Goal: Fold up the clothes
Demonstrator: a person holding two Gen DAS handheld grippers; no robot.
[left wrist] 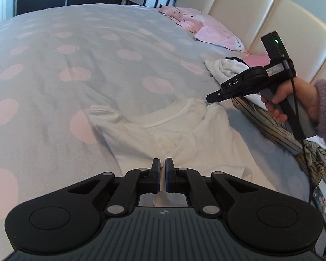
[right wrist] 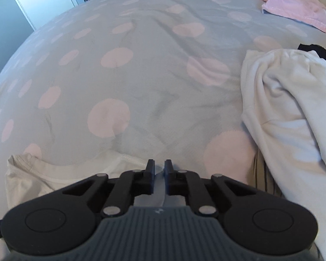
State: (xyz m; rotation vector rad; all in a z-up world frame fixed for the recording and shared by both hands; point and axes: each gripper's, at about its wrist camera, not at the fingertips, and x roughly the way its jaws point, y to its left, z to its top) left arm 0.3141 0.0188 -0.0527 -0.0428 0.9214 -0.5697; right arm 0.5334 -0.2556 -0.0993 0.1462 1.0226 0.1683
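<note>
We see a white T-shirt (left wrist: 180, 134) lying flat on a grey bedspread (left wrist: 80, 69) dotted with pink circles, its ribbed collar facing away. The left gripper (left wrist: 162, 163) pinches the soft cotton hem, jaws nearly closed. Only the left view shows the right gripper (left wrist: 213, 100) side-on, gripping the shoulder; the right view reveals a crumpled white garment (right wrist: 289, 108) beside it.

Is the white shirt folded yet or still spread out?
Partly folded. The white shirt lies on the bed with its right side lapped over the body, neckline showing; the left sleeve still sticks out.
</note>
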